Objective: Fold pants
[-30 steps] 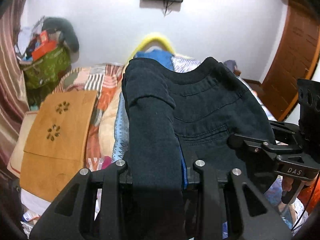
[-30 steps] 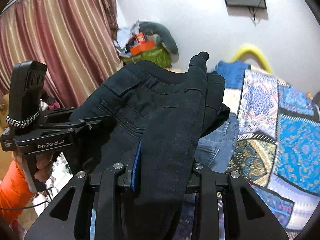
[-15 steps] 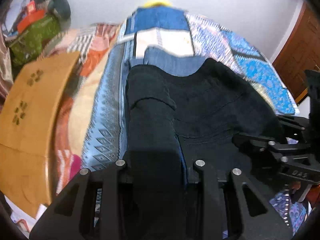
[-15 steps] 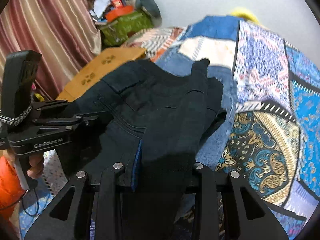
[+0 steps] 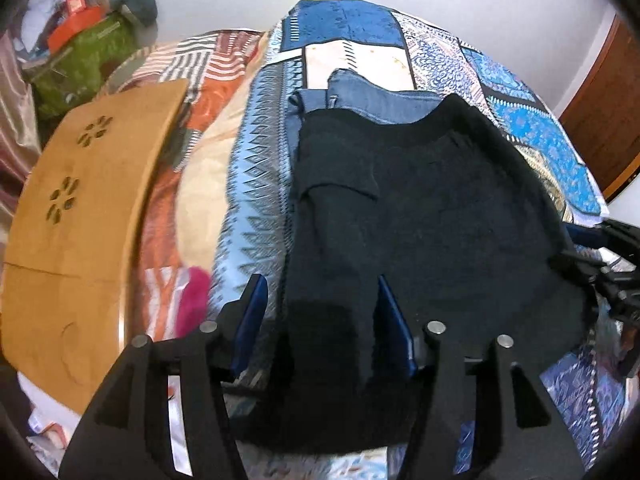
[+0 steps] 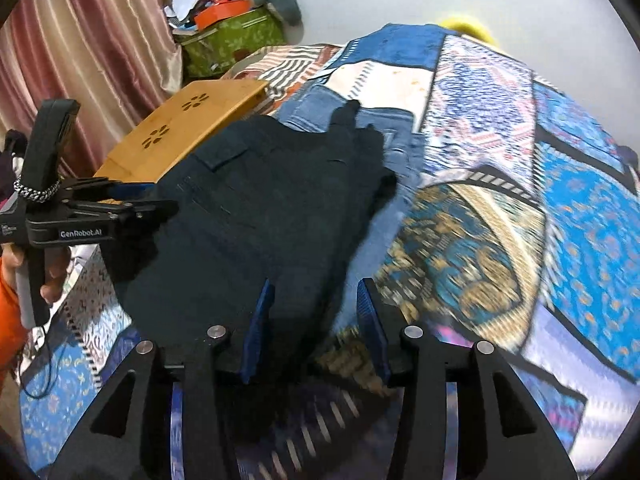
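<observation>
While both sets of tongs point steeply down at the bed, I see the black pants [image 5: 420, 208] lying folded on the patchwork bedspread [image 5: 532, 128], their far edge overlapping a pair of blue jeans [image 5: 376, 98]. My left gripper [image 5: 320, 312] has its jaws opening: the blue pads [image 5: 250, 320] stand apart from the cloth, though a strip of the pants still lies between them and hides the bed beneath. My right gripper [image 6: 316, 312] is opening too, with the near edge of the pants [image 6: 260, 208] between its pads [image 6: 370, 324] but no longer pinched; motion blur smears the bedspread [image 6: 580, 208] there, so I cannot tell whether the cloth touches the left pad. From the right wrist I see a hand [image 6: 52, 268] and an orange sleeve, cut off at the frame edge, holding the left gripper [image 6: 160, 200]. A wooden lap table [image 5: 80, 208] lies just beside the bed, and a green bag [image 6: 230, 38] sits in the far corner.
</observation>
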The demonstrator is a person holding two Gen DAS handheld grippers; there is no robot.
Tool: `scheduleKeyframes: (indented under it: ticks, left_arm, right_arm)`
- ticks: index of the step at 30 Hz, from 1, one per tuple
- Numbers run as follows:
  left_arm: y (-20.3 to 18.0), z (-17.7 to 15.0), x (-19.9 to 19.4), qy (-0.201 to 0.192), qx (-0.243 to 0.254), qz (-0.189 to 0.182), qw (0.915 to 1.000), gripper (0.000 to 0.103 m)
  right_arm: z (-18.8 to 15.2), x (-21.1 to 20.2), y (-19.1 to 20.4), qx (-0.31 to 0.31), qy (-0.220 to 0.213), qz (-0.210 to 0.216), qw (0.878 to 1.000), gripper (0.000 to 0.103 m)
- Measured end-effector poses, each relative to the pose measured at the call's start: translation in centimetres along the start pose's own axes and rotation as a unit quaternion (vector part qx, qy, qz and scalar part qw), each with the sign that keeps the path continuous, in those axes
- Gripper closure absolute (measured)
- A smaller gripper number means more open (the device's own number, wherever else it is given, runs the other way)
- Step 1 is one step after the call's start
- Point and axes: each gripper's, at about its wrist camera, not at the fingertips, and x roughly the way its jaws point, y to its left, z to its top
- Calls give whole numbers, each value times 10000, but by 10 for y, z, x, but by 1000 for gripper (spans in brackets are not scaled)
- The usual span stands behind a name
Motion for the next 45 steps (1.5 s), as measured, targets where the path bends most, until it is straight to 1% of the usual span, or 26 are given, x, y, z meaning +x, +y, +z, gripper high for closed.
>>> scheduleKeyframes:
  ticks: [3,5,7,8,10,11,13,14,17,20,23,26,27,29,30,31,32,34,35,36,37,38,40,42,43,45]
  left_arm:
    - [-2,-4,-16,-37,-3,319,9995,47]
    - [-6,-5,-35,-123,17,431,9990,48]
    - [-12,-6,-64,-351,51,489,9982,48]
    - [-15,-7,-82,-500,68,494,9975,48]
    - [-25,-10,-125,-870,97,432,9952,48]
    - [-28,-11,-140,-1000,102,395,9941,48]
    - [-39,-18,-180,-1362,138,331,9900,48]
    - [-46,-24,-205,-1580,201,337,9867,48]
    - [-65,-36,-256,-2028,355,314,9781,48]
    - [-83,-57,-309,-2555,498,248,9652,48]
    - [-99,-83,-357,-3085,568,222,9493,48]
    - [-111,-106,-387,-3414,600,194,9378,48]
    - [-115,-117,-399,-3557,612,183,9324,48]
    - [-120,-132,-413,-3724,632,190,9257,48]
    - [-124,-143,-421,-3851,629,214,9205,48]
    - [-125,-150,-425,-3914,626,231,9178,48]
    - [-128,-160,-432,-4013,620,247,9135,46]
    - [-131,-172,-441,-4128,563,239,9088,40]
    - [-131,-178,-444,-4172,514,203,9071,33]
    - [-131,-184,-448,-4212,461,157,9057,28]
    - [-131,-189,-451,-4241,429,151,9045,26]
    - [-132,-194,-452,-4265,404,200,9034,23]
    - [-135,-199,-454,-4284,403,253,9023,14]
    - [-136,-205,-455,-4298,349,272,9018,4]
    - [-136,-207,-455,-4305,336,268,9016,4]
    - [-138,-210,-456,-4305,328,248,9017,1]
  right_arm:
    - [-2,-19,2,28,-58,-137,9999,63]
    - [0,-39,8,42,-208,-205,9996,62]
    - [2,-57,15,46,-389,-209,9990,62]
    - [4,-73,21,42,-560,-214,9982,62]
    - [8,-96,32,34,-841,-156,9963,62]
    - [9,-110,38,45,-1011,-114,9948,62]
    - [10,-142,53,74,-1402,-38,9901,62]
    - [11,-154,59,75,-1564,-25,9877,62]
    - [8,-198,82,-18,-2088,8,9780,62]
    - [-1,-239,106,-144,-2595,17,9656,62]
    - [-17,-276,130,-271,-3060,15,9516,62]
    - [-38,-305,152,-391,-3477,-39,9368,62]
    - [-46,-313,159,-425,-3611,-56,9315,62]
    - [-59,-324,170,-470,-3794,-110,9240,62]
    - [-67,-328,175,-486,-3879,-120,9203,62]
    - [-73,-331,179,-493,-3938,-124,9178,62]
    - [-78,-333,183,-494,-3979,-141,9160,62]
    - [-87,-333,190,-503,-4051,-241,9126,62]
    - [-90,-334,192,-491,-4082,-306,9111,62]
    - [-93,-333,193,-468,-4113,-347,9096,56]
    - [-96,-333,194,-428,-4146,-348,9083,53]
    - [-98,-335,194,-387,-4166,-350,9076,45]
    - [-102,-338,194,-324,-4180,-350,9072,38]
    - [-103,-339,195,-310,-4164,-420,9077,29]
    - [-103,-340,195,-313,-4167,-471,9073,27]
    - [-107,-342,197,-312,-4202,-532,9053,15]
